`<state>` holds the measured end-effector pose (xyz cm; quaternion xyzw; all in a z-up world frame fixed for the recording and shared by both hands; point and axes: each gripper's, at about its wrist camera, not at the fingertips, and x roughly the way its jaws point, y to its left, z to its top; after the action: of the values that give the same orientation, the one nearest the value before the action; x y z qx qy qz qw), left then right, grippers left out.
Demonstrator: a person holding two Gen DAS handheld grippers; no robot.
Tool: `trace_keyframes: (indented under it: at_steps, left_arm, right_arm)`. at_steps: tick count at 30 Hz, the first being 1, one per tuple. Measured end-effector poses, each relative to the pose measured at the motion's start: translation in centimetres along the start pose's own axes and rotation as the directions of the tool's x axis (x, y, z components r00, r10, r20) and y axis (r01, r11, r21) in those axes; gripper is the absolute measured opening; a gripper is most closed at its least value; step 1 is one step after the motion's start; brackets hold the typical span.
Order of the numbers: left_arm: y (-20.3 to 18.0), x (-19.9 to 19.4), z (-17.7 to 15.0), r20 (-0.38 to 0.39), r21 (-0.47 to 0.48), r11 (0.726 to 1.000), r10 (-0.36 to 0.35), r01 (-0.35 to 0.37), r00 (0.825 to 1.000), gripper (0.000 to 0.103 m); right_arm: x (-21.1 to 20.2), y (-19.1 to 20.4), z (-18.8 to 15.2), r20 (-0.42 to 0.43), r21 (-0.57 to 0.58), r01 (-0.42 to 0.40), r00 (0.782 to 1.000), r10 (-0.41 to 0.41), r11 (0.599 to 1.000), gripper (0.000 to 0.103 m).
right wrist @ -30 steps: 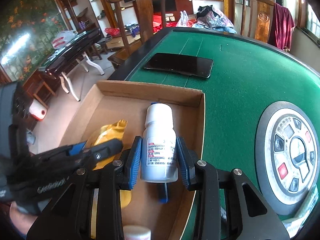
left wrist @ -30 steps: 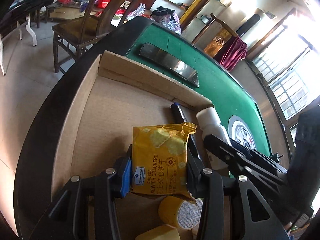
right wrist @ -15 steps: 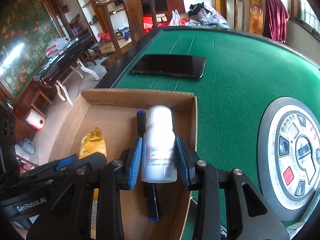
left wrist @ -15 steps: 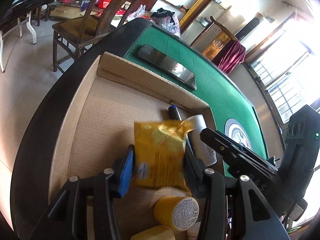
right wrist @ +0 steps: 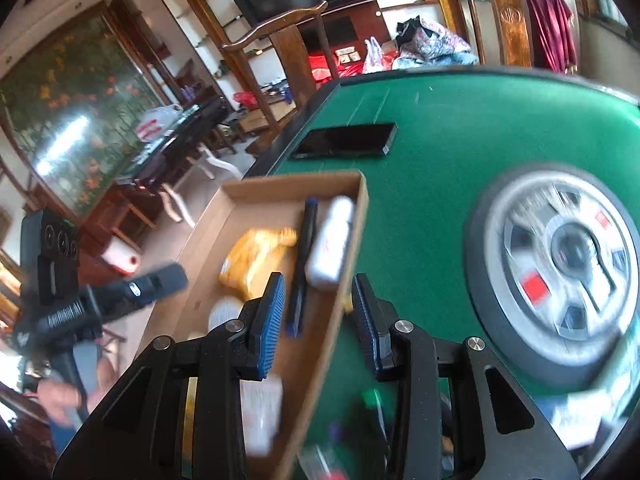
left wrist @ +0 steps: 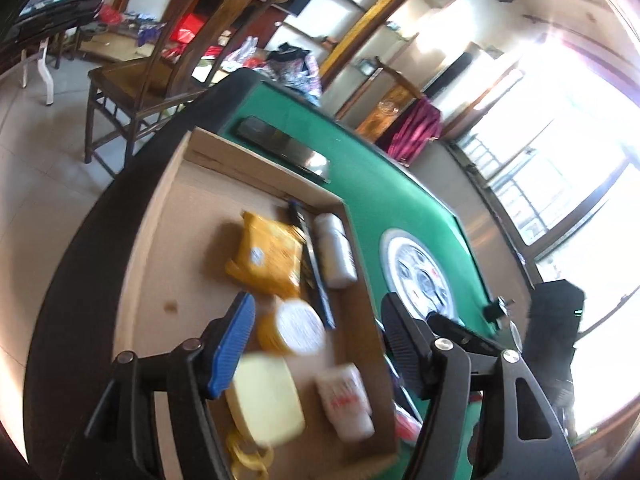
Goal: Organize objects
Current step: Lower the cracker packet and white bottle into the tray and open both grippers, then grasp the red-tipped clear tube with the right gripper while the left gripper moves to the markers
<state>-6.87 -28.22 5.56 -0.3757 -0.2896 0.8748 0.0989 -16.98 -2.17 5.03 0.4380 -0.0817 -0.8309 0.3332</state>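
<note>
A shallow cardboard box (left wrist: 168,216) (right wrist: 280,184) sits on the green table. In it lie a yellow cracker packet (left wrist: 270,256) (right wrist: 256,256), a white bottle (left wrist: 335,252) (right wrist: 330,240) on its side and a dark blue-capped pen (left wrist: 314,276) (right wrist: 302,264) between them. Nearer me are a yellow tub (left wrist: 294,326), a pale yellow container (left wrist: 264,400) and a small white cup (left wrist: 346,400). My left gripper (left wrist: 316,344) is open and empty above the box's near end. My right gripper (right wrist: 318,320) is open and empty over the box's right wall.
A black phone (left wrist: 284,146) (right wrist: 346,140) lies on the felt beyond the box. A round grey control panel (right wrist: 560,272) (left wrist: 420,276) is set in the table's middle. A wooden chair (left wrist: 160,60) stands past the table edge. Blurred small items (right wrist: 372,412) lie below my right gripper.
Both grippers have opened and pulled back and up. The cracker packet and the white bottle were let go and now lie in the box beside the pen.
</note>
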Motion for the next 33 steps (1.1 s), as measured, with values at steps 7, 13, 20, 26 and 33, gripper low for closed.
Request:
trace_keyframes:
  at_steps: [7,13,20,26,33]
  left_arm:
    - [-3.0,-1.8,-4.9,-0.013,0.044,0.997,-0.064,0.064,0.998,0.069]
    - [-4.9,-1.4,-7.7,-0.061,0.089,0.995,-0.046,0.051,0.997,0.069]
    - [-6.2,-0.7,-9.3,-0.105,0.150,0.987,-0.032,0.048,0.994,0.069]
    - [-6.3,-0.3,-10.2,-0.125,0.148,0.988,-0.027,0.046,0.992,0.069]
    - [-6.7,-0.2,-10.7,-0.142,0.159,0.986,-0.019,0.042,0.990,0.069]
  right_arm:
    - [-2.4,-2.5,-6.2,-0.100,0.022,-0.126,0.987,0.128,0.992,0.035]
    - [-2.1,-1.9,-9.0,-0.119,-0.102,0.005,0.993,-0.017,0.995,0.035]
    - [-3.7,-0.1,-8.5,-0.060,-0.195,-0.036,0.998,0.025,0.980,0.035]
    - [-1.2,1.5,-10.5,-0.109,-0.313,-0.020,0.994,-0.015,0.950,0.035]
    - [-0.3,3.1,-12.7,-0.094,-0.437,0.103,0.983,-0.159,0.894,0.014]
